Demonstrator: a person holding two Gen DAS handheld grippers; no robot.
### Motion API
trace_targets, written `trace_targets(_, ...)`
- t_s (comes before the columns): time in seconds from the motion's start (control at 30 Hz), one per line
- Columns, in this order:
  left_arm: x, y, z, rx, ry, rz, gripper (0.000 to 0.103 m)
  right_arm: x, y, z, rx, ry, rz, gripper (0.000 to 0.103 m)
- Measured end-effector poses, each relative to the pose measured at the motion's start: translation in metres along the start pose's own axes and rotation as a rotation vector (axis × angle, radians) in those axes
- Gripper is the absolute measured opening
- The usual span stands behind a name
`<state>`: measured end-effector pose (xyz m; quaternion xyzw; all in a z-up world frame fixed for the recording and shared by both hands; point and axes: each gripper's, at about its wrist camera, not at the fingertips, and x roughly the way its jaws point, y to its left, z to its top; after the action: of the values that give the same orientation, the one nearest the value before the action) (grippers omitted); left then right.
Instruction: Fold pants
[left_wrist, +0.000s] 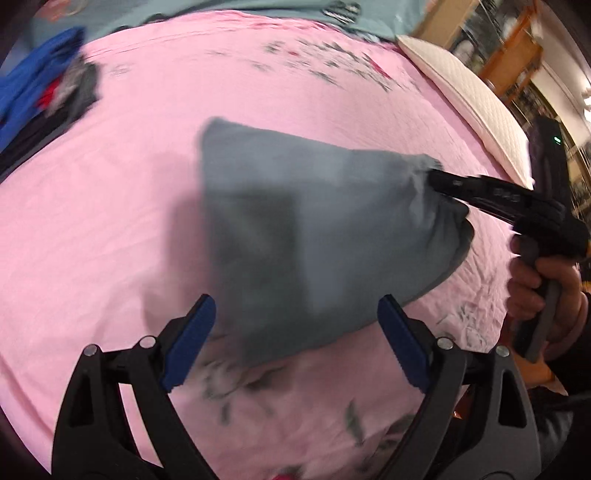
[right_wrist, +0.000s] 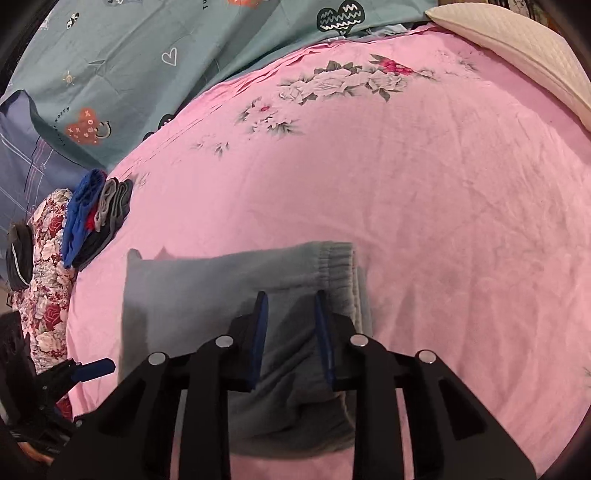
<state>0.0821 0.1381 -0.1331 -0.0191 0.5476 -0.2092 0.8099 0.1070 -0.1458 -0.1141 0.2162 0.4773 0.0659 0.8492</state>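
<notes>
**Grey pants half folded on the pink bed, right claw gripping one end**

The grey pants lie on the pink bedsheet as a broad folded rectangle. They sit near the front of the bed, directly under both claws. The elastic waistband shows at the upper right corner in the right wrist view, gathered into ribs.

The right claw is closed to a narrow gap, and dark grey cloth fills the space between its blue pads. More cloth hangs in a fold close beneath the camera. In the left wrist view the fabric bunches and wrinkles into the tip of this claw, and that end of the pants is raised off the sheet, with shadow below it. A hand wraps the claw's handle at the right edge of that view.

The left claw stands wide apart, with nothing between its pads. It hovers over the near edge of the pants, and the left wrist view is blurred.

A stack of folded clothes, blue, red and grey, rests at the left edge of the sheet, well apart from the pants. Beside it lies a red flowered cloth. A teal printed quilt is heaped along the far side. A cream pillow lies at the far right corner.
</notes>
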Motion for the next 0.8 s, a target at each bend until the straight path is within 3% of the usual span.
trace_targets(0.1,-0.022,0.038,-0.016,-0.117,-0.017,0.050,0.091,-0.007,0.044,0.005,-0.095,-0.005,0.108,0.029)
trace_targets(0.23,-0.043,0.075,-0.035,-0.232,-0.039,0.104,0.091,0.021,0.115,-0.003,-0.277,0.076,0.227,0.029)
trace_targets(0.37,-0.054,0.092,-0.049,-0.290,-0.062,0.127,0.091,0.052,0.156,-0.036,-0.433,0.189,0.243,0.029)
trace_targets(0.47,-0.054,0.102,-0.059,-0.309,-0.051,0.121,0.091,0.081,0.155,-0.075,-0.517,0.352,0.172,0.029)
trace_targets(0.57,-0.055,0.107,-0.061,-0.301,-0.049,0.116,0.091,0.071,0.158,-0.083,-0.558,0.336,0.171,0.030)
trace_targets(0.6,-0.056,0.109,-0.062,-0.294,-0.050,0.111,0.091,0.068,0.162,-0.075,-0.539,0.338,0.192,0.031)
trace_targets(0.67,-0.055,0.113,-0.060,-0.287,-0.050,0.092,0.091,0.060,0.174,-0.050,-0.484,0.263,0.246,0.031)
trace_targets(0.8,-0.057,0.117,-0.062,-0.240,-0.048,0.087,0.091,0.093,0.186,-0.007,-0.391,0.182,0.195,0.031)
